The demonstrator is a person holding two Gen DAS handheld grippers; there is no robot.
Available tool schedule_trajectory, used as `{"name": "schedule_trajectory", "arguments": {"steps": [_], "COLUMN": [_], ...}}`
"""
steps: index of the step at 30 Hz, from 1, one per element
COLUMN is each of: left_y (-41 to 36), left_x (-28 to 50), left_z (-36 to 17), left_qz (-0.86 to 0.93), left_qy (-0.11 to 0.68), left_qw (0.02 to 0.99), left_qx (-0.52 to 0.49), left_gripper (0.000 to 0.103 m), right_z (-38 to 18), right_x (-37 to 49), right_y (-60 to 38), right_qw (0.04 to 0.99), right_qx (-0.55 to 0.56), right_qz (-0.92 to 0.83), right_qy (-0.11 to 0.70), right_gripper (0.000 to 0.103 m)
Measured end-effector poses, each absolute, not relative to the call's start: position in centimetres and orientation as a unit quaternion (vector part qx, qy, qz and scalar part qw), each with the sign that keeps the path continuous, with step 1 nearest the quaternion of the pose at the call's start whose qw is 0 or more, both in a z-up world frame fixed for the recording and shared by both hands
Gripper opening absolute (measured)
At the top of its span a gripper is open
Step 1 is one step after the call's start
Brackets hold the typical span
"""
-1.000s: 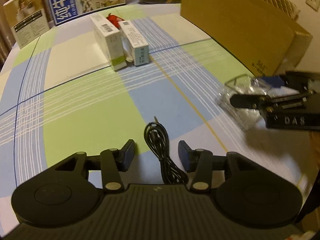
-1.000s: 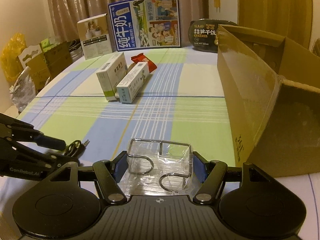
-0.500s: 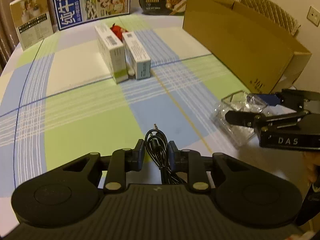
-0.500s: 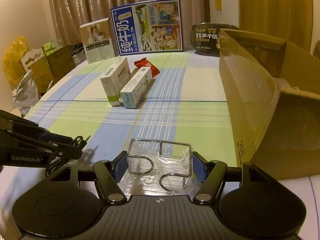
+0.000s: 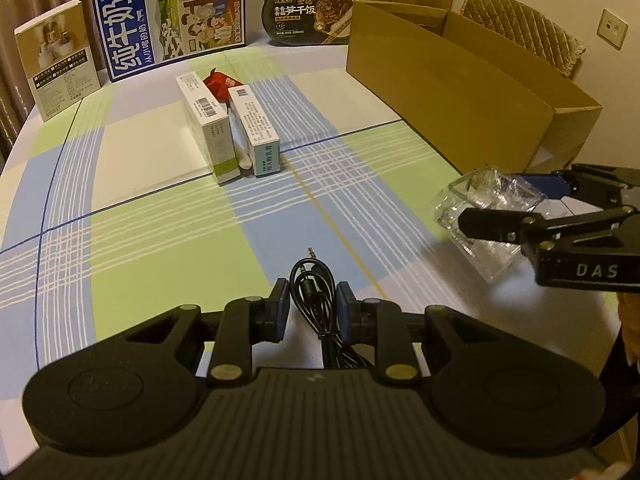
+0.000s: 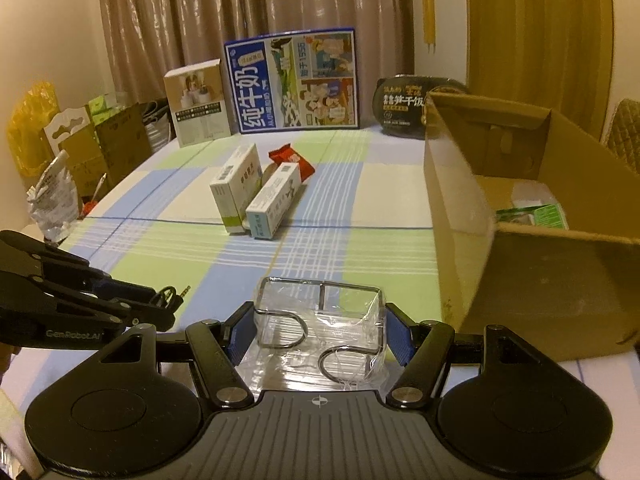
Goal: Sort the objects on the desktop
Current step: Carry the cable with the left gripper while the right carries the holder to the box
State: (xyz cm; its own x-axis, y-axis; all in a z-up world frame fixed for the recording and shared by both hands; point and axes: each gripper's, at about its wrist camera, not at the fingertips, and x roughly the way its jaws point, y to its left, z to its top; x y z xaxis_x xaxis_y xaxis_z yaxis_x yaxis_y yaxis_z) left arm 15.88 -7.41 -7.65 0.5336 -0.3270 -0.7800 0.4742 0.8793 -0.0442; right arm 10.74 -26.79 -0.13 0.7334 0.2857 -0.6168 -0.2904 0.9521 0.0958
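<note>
My left gripper [image 5: 313, 307] is shut on a coiled black audio cable [image 5: 311, 280], held above the checked tablecloth; it also shows at the left of the right wrist view [image 6: 160, 304], jack plug [image 6: 182, 291] sticking out. My right gripper [image 6: 320, 330] is shut on a clear plastic package with metal wire hooks [image 6: 320, 320], lifted beside the open cardboard box [image 6: 520, 216]. The package also shows in the left wrist view [image 5: 486, 208]. Two white medicine boxes [image 5: 228, 132] and a red snack packet [image 5: 218, 80] lie mid-table.
The cardboard box [image 5: 460, 84] runs along the table's right side and holds a green-and-white item [image 6: 536, 212]. A blue milk carton box [image 6: 294, 82], a beige box [image 6: 198, 102] and a black food bowl [image 6: 408, 104] stand at the far edge.
My left gripper closed on the cable and lifted it off the cloth. My right gripper rose with the clear package, so the box's inside now shows.
</note>
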Motion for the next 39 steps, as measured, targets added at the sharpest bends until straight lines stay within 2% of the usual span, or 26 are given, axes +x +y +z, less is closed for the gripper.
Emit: {"name": "schedule_trajectory", "arguments": {"steps": [11,24,39], "left_y": [-7.9,-10.5,-17.7], "left_x": [12.8,9.4,10.8], "left_z": [-5.5,-2.3,2.1], "left_qz": [-0.217,-0.224,-0.280], "left_qy": [0.425,0.411,0.374], "left_qw": [0.878,0.882,0.882], "left_qx": [0.047,0.056,0.065], "left_gripper": [0.020,0.020,0.020], "right_z": [3.0,5.7,10.2], "right_x": [7.5,4.3,4.5], "right_y": [-28.0,-30.7,-39.9], "right_qw": [0.939,0.949,0.966], "right_qx": [-0.001,0.015,0.046], "right_qz": [0.151,0.134,0.061], "right_qy": [0.308,0.286,0.246], "right_gripper": [0.064,0.064,0.064]}}
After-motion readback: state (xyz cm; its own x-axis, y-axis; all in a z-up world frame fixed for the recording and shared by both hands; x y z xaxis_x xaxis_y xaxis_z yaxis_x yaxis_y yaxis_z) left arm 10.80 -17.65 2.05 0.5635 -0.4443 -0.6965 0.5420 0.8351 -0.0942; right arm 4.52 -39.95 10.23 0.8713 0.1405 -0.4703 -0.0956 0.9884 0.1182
